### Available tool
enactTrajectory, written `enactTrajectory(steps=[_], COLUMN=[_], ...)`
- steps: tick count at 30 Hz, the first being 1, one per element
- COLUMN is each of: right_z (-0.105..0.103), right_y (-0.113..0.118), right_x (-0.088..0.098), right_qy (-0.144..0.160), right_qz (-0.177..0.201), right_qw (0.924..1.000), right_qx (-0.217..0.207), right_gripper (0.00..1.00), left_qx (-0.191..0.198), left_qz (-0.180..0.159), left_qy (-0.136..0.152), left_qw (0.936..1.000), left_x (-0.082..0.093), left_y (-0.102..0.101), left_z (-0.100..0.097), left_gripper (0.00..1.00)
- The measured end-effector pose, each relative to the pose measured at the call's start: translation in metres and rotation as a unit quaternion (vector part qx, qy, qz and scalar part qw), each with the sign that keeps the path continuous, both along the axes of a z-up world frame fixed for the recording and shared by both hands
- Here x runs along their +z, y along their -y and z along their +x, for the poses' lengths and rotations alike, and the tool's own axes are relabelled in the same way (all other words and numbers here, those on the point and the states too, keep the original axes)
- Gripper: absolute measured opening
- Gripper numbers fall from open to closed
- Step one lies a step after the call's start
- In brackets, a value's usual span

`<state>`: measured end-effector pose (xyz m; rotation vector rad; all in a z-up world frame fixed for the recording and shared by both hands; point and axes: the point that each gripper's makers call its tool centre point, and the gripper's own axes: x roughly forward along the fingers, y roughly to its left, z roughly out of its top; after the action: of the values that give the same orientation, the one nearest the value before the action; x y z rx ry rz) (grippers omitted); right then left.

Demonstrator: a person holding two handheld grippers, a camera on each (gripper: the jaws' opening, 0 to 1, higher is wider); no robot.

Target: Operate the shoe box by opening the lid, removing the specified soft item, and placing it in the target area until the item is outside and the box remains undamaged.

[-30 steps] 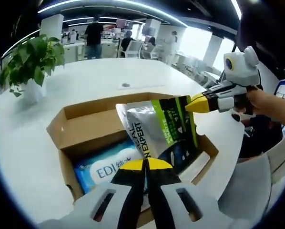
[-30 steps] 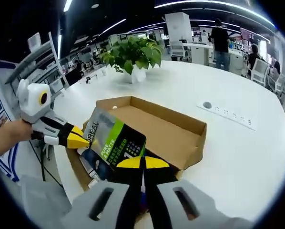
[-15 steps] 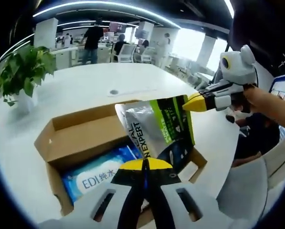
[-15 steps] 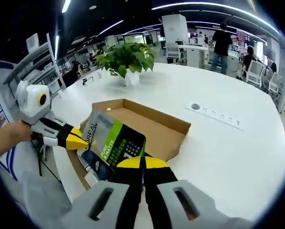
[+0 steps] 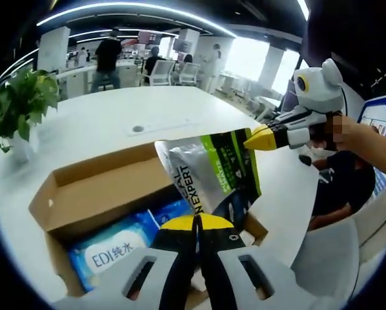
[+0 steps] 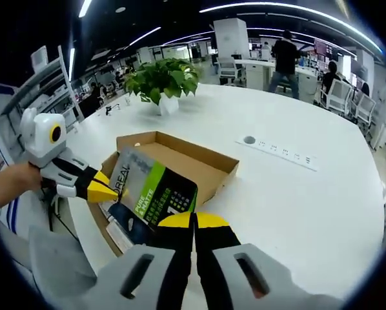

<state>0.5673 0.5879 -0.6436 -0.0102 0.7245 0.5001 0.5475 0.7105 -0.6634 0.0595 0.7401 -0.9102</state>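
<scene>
A silver, green and black soft pouch (image 5: 212,173) hangs in the air over the open cardboard shoe box (image 5: 83,184). My left gripper (image 5: 196,223) is shut on the pouch's near edge. My right gripper (image 5: 252,141) comes in from the right, held by a hand, and is shut on the pouch's upper corner. In the right gripper view the same pouch (image 6: 153,194) sits between my right gripper (image 6: 193,221) and the left gripper (image 6: 112,192), above the near end of the box (image 6: 180,161). A blue wipes pack (image 5: 112,248) lies inside the box.
The box stands on a large white table (image 6: 296,194). A potted plant (image 6: 159,81) stands beyond the box, and a socket strip (image 6: 280,152) is set in the tabletop to the right. A seated person (image 5: 338,187) is past the table edge. Other people stand far behind.
Both grippers have drawn up and back with the pouch still held. The box now looks smaller and farther in the right gripper view, and lower left in the left gripper view.
</scene>
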Motion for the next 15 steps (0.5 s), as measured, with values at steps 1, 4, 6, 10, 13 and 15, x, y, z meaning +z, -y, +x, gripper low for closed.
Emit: enactTrajectory(steps=[1,4,6,10,13,15], right_z=[-0.001,-0.001,-0.001,-0.002,-0.003,-0.004], right_y=[0.002,0.009,0.014,0.023,0.03,0.035], right_x=[-0.001,-0.001,-0.001,-0.003,-0.004,-0.006], right_qy=[-0.001,-0.002,-0.003,-0.006,-0.008,-0.009], right_qz=[-0.002,-0.006,-0.008,-0.011,-0.013,-0.015], right_qw=[1.0,1.0,1.0,0.9999,0.9998,0.9997], right_qx=[0.0,-0.002,-0.005,-0.01,-0.014,-0.016], right_gripper=[0.0,0.0,0.0,0.0,0.0,0.0], left_qx=[-0.001,-0.003,-0.004,-0.009,-0.013,-0.015], left_qz=[0.0,-0.002,-0.003,-0.006,-0.006,-0.006], left_qy=[0.0,-0.002,-0.002,-0.003,-0.002,-0.003], left_qw=[1.0,1.0,1.0,0.9999,0.9999,0.9999], left_x=[-0.001,-0.002,-0.002,-0.003,-0.003,-0.005], left_y=[0.002,0.008,0.013,0.023,0.03,0.034], left_z=[0.001,0.002,0.001,0.001,-0.001,-0.001], left_gripper=[0.0,0.0,0.0,0.0,0.0,0.0])
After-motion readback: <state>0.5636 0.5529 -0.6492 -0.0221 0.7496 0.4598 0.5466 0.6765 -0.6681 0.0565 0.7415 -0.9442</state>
